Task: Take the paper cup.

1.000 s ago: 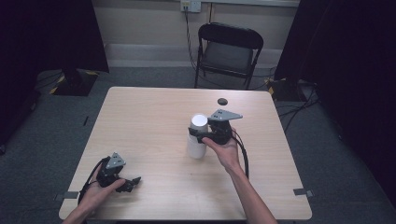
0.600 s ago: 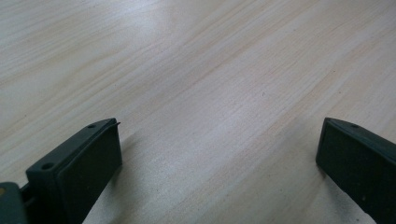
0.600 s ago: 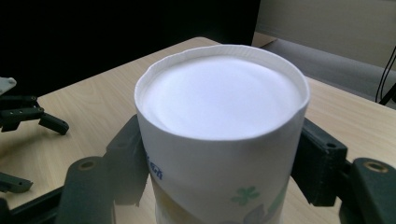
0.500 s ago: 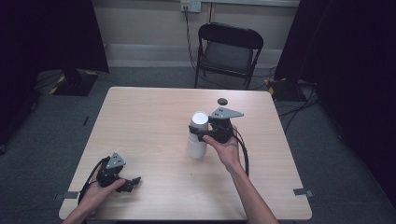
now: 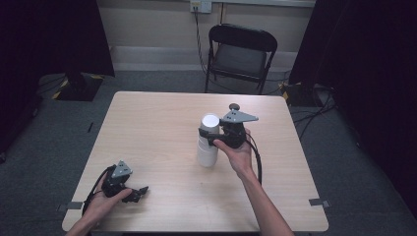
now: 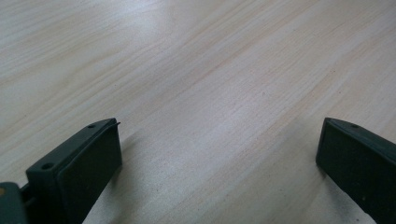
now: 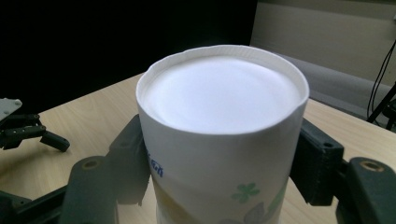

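The right claw (image 5: 210,139) had just been closing on a paper cup (image 5: 208,140) standing upside down mid-desk (image 5: 147,128), its jaws pressing both sides. Squeezing harder might crush the thin wall. The left claw (image 5: 139,193) rested open, near left.

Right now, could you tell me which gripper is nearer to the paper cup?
Right. The right gripper has its jaws closing around the upside-down paper cup; the left gripper rests open near the table's front-left corner.
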`<state>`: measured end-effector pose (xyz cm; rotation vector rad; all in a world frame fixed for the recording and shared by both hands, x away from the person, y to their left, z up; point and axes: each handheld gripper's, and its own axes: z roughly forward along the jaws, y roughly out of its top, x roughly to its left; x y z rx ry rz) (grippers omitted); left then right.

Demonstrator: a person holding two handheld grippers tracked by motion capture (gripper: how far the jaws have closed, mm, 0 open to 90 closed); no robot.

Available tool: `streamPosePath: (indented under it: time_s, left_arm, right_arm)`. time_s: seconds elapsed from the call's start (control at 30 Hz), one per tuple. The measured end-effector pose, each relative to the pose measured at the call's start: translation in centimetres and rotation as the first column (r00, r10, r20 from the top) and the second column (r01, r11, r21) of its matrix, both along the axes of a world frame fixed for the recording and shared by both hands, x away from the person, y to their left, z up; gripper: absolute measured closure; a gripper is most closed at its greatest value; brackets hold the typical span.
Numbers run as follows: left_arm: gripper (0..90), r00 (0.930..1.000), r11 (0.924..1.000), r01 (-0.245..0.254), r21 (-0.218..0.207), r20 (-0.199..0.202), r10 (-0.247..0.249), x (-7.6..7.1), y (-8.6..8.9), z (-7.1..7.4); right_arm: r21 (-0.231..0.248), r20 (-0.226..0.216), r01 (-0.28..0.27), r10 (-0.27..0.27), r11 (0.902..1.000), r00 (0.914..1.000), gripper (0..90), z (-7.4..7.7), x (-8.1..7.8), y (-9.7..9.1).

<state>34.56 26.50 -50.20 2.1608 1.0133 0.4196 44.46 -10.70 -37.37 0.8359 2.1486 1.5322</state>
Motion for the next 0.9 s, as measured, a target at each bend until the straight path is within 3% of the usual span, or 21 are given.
streamPosePath:
  time_s: [0.9]
  left_arm:
    - [0.0,1.0,1.0,0.0,0.0,0.0,0.0,0.0,0.0,0.0]
  right_arm:
    - [0.061,0.019,0.014,-0.015,0.9981,0.9997,35.3,2.5,-0.1,-0.3]
